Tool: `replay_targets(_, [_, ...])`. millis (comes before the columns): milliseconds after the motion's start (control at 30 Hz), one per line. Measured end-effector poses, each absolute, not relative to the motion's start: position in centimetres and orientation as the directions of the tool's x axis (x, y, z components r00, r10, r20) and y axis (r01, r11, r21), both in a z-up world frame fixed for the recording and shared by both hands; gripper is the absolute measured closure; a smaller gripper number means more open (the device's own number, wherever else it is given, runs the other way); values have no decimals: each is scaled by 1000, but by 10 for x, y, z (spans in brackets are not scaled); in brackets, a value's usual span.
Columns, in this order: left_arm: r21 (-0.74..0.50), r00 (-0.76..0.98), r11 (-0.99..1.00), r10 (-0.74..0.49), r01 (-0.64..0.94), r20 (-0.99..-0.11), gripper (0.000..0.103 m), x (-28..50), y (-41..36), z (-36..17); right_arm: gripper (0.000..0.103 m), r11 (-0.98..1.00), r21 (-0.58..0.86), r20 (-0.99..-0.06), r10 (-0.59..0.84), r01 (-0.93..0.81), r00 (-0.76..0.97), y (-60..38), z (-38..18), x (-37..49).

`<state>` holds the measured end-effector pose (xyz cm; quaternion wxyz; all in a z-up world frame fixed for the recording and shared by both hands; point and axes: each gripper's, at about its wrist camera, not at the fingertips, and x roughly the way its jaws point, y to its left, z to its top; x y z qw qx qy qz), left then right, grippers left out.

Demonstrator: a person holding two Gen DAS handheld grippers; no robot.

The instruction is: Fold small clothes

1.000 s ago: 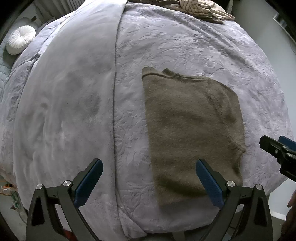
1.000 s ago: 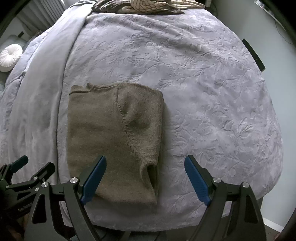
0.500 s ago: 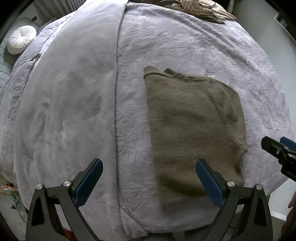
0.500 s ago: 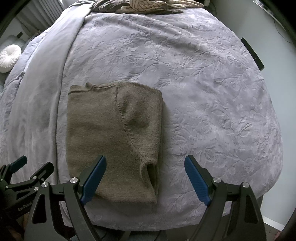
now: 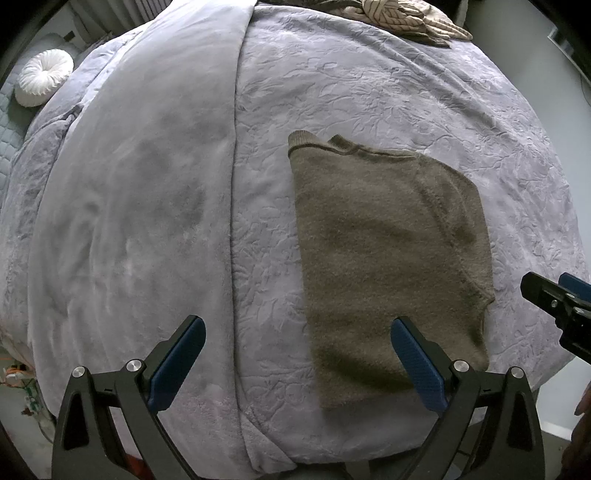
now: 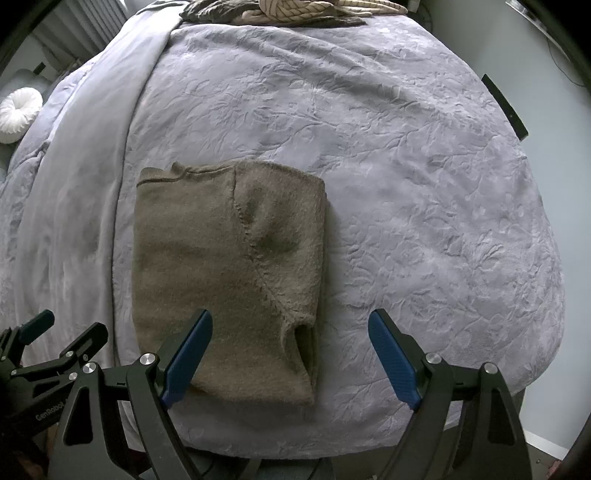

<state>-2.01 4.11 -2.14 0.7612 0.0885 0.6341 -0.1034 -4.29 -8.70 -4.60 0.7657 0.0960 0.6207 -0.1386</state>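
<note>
An olive-brown knitted sweater (image 5: 388, 251) (image 6: 229, 266) lies folded into a narrow rectangle on the lilac bedspread (image 5: 369, 92) (image 6: 406, 184), its sleeves tucked in and its neck edge at the far end. Above the bed's near edge my left gripper (image 5: 295, 363) hangs open, with only its right finger over the sweater's near corner. My right gripper (image 6: 290, 356) is open too, high over the sweater's near right corner, touching nothing. Each gripper shows at the edge of the other's view.
A heap of other clothes (image 5: 402, 18) (image 6: 295, 9), striped beige among them, lies at the far end of the bed. A smooth lilac blanket (image 5: 140, 184) covers the left half. A round white cushion (image 5: 42, 83) sits far left. A wall (image 6: 546, 92) runs along the right.
</note>
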Motion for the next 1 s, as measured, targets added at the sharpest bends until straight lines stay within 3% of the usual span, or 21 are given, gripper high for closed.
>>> replay_targets(1000, [15, 180, 966, -33, 259, -983, 2, -21, 40, -20, 15, 943, -27, -977, -95, 330, 190, -87, -47, -43])
